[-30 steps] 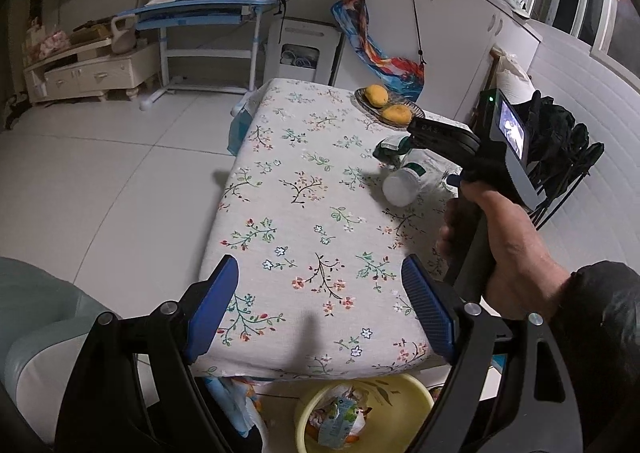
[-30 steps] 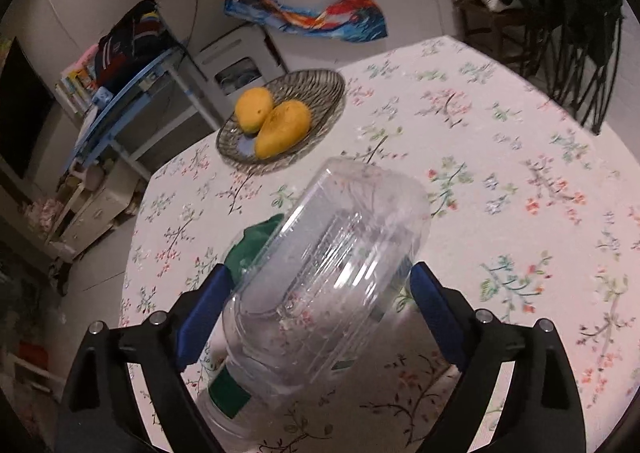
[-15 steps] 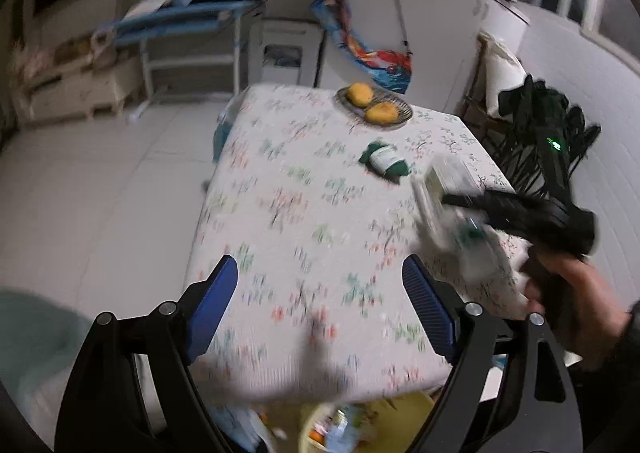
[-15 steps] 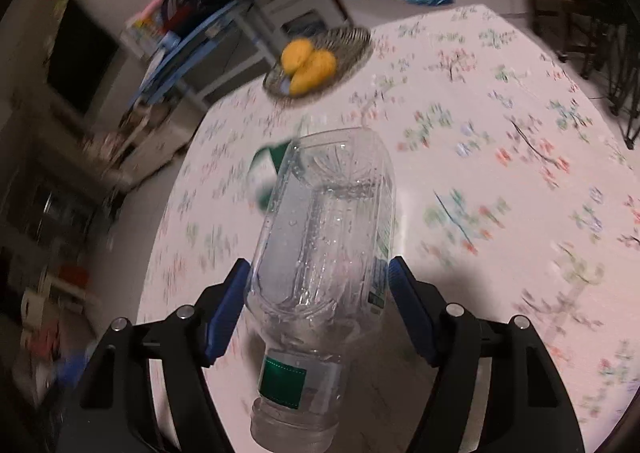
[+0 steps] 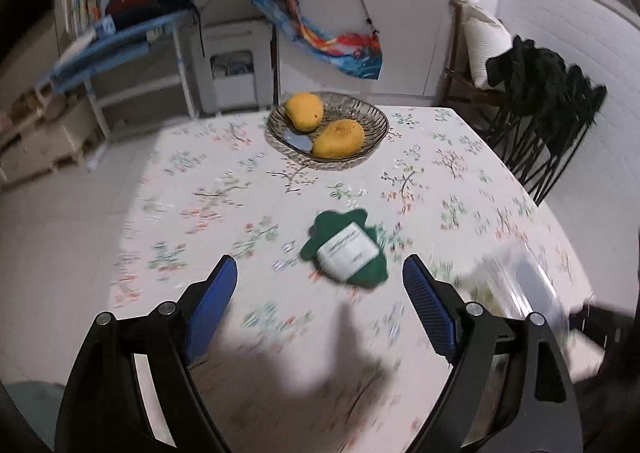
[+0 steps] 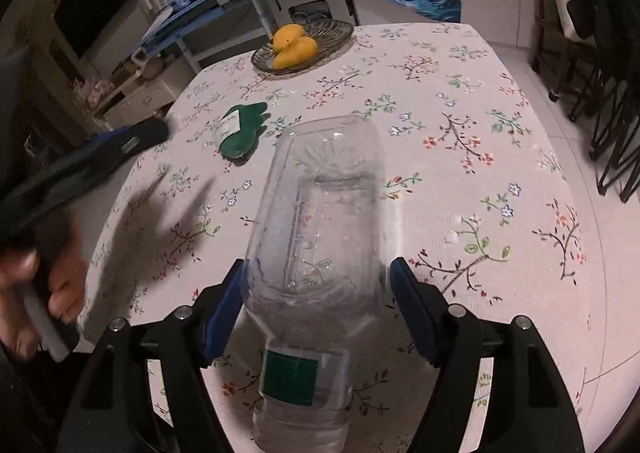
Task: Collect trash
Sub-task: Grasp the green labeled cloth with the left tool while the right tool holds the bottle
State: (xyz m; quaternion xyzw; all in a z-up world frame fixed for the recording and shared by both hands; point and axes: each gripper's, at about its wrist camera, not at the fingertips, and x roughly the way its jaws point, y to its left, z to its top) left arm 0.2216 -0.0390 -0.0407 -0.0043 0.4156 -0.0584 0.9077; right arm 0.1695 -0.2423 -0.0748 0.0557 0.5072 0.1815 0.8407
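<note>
My right gripper (image 6: 318, 305) is shut on a clear empty plastic bottle (image 6: 316, 237) with a green label, held above the near part of the flowered table (image 6: 460, 157). The bottle shows blurred at the right in the left wrist view (image 5: 520, 285). My left gripper (image 5: 320, 305) is open and empty above the table, just short of a crumpled green wrapper with a white label (image 5: 348, 249). The wrapper also lies on the table in the right wrist view (image 6: 240, 129), with the left gripper (image 6: 132, 141) near it.
A glass dish with two mangoes (image 5: 328, 129) stands at the far side of the table. Black folding chairs (image 5: 548, 113) stand to the right. A blue desk (image 5: 120, 49) and a white cabinet (image 5: 232, 69) stand behind the table.
My left gripper has moved forward over the table toward the green wrapper. My right gripper has pulled back toward the near edge with the bottle in it.
</note>
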